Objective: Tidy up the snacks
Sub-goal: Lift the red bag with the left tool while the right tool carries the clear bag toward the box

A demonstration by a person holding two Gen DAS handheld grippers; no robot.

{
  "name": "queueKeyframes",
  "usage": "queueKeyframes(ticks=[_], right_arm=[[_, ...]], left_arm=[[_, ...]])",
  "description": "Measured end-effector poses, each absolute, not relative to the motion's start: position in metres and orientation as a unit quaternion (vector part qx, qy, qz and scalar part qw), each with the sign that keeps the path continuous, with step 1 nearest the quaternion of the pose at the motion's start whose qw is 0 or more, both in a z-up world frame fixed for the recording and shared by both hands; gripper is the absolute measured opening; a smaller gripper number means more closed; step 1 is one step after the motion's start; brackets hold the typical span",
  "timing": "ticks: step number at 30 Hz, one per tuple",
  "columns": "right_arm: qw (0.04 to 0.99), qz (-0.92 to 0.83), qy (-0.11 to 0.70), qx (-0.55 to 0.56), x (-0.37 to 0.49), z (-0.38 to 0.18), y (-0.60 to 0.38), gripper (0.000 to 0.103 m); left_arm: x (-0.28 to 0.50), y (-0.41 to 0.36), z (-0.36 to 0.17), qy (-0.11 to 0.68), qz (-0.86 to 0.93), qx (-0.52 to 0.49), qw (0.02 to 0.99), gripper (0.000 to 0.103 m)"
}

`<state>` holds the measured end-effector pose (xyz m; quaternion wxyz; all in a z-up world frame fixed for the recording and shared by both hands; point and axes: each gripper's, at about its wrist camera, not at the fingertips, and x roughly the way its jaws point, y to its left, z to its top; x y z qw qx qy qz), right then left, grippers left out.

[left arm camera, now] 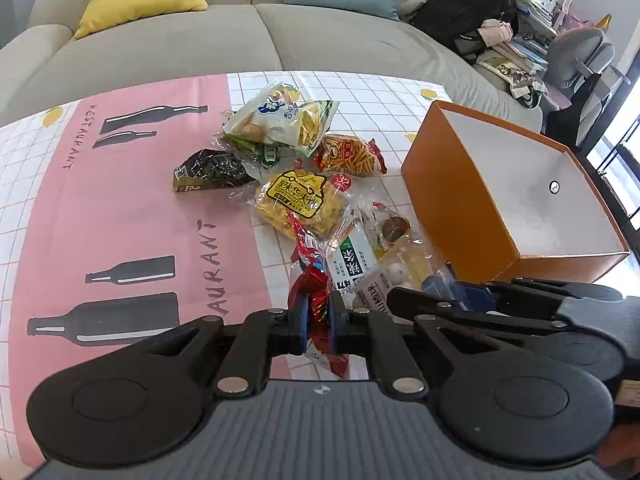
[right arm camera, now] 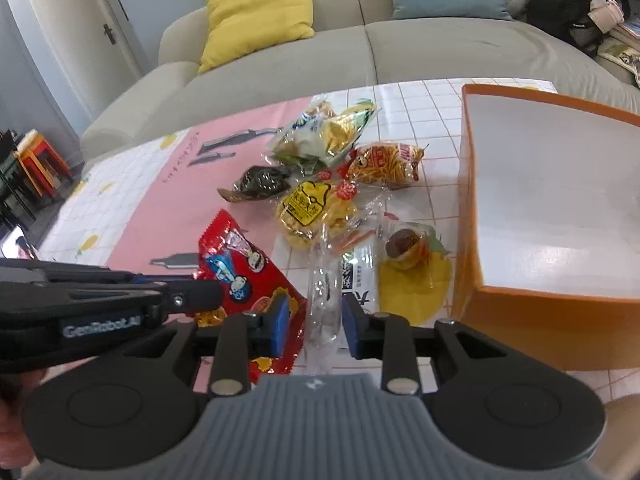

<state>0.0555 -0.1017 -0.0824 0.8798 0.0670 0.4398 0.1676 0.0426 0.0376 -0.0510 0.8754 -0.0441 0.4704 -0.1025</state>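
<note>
From the left wrist view, the left gripper is clenched on a crinkled red foil packet, its blue pads pinching the shiny wrapper, which stands up between the black fingers above the table. Beyond it a loose heap of snacks lies on a glossy tablecloth, pink with black bottle silhouettes on one half and white with a grid on the other. In the heap are a yellow packet of crisp cakes in clear film, a dark crumpled pouch, an orange bag of thin sticks and a puffy pale bag at the far end. An open orange box, rectangular with a smooth white inside, stands tilted at the right of the heap; no snack shows in the part of it that is visible. The right gripper reaches in from the right, low beside the box.

From the right wrist view, the right gripper has its blue pads parted, with a clear, wrinkled plastic wrapper standing between them and neither pad pressing on it. The red foil packet, flat with a serrated edge and cartoon prints, hangs just left, held by the left gripper. The orange box rises at the right, its white wall shining. A round brown pastry in clear film lies on a yellow sheet beside the box.
</note>
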Motion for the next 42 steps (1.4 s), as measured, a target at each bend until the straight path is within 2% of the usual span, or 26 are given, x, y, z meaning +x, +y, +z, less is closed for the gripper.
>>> queueKeyframes(ticks=[1, 2, 11, 23, 34, 42], right_arm=[[0.881, 0.161, 0.439, 0.062, 0.057, -0.084, -0.101, 0.024], [0.883, 0.158, 0.438, 0.059, 0.056, -0.085, -0.101, 0.014], [0.891, 0.166, 0.417, 0.066, 0.046, -0.062, -0.110, 0.013], [0.916, 0.177, 0.351, 0.082, 0.035, 0.002, -0.135, 0.013], [0.941, 0.125, 0.298, 0.099, 0.036, 0.056, -0.202, 0.013], [0.949, 0.050, 0.296, 0.095, 0.048, 0.059, -0.257, 0.013]], left_arm=[[0.043, 0.038, -0.051, 0.470, -0.103, -0.045, 0.876, 0.010], [0.042, 0.038, -0.051, 0.469, -0.101, -0.046, 0.876, 0.010], [0.037, 0.038, -0.029, 0.443, -0.100, -0.045, 0.890, 0.009], [0.031, 0.020, 0.028, 0.393, -0.109, -0.030, 0.912, 0.009], [0.048, -0.036, 0.081, 0.334, -0.179, -0.018, 0.925, 0.009], [0.072, -0.096, 0.084, 0.322, -0.238, -0.003, 0.917, 0.009]])
